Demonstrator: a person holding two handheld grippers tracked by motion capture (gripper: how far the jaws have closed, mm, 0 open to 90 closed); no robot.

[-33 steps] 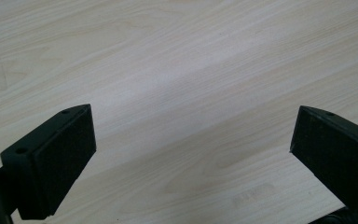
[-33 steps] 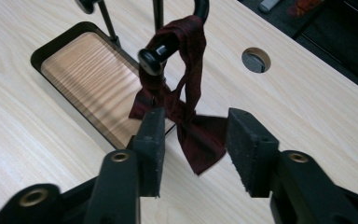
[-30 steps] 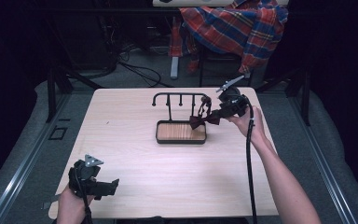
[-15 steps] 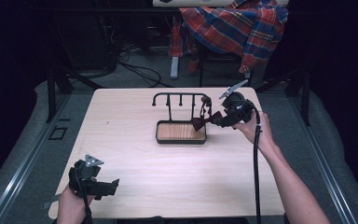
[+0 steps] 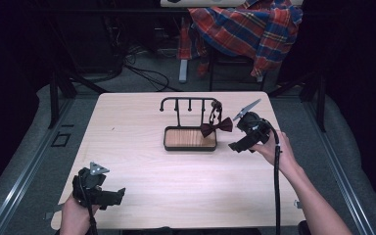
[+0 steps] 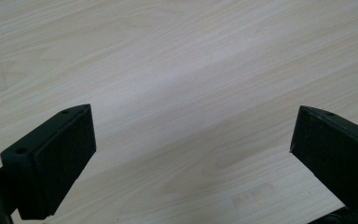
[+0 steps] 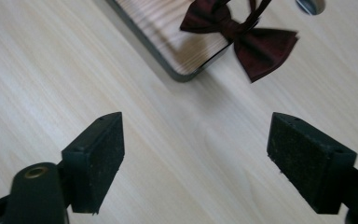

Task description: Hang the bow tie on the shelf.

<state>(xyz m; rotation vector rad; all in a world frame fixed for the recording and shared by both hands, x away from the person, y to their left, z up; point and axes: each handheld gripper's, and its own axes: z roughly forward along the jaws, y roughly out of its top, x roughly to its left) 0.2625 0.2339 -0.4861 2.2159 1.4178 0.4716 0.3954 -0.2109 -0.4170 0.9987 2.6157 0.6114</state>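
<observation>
Two grippers are working over a pale wooden tabletop (image 5: 142, 122). At the near left corner, the left gripper (image 5: 108, 195) is resting low in the person's hand, just as it was a second ago; its own view shows both black jaws spread wide with nothing but bare wood grain between them.

Toward the middle, a black hook stand (image 5: 190, 102) is rising from a wood-floored tray (image 5: 190, 138). A dark red bow tie (image 5: 216, 128) is hanging by its strap from the stand's right-hand hook, its bow dangling over the tray's right end.

At the right, the change is occurring: the right gripper (image 5: 239, 145), which was up against the bow tie a second ago, is now drawing back toward the person and sitting apart from it. In the right gripper view its jaws are standing wide open and empty, with the bow tie (image 7: 242, 37) ahead of them.

Judged from this, the hanging step appears complete, and the right hand is clearing away; whether the strap is seated securely on the hook cannot be told.
</observation>
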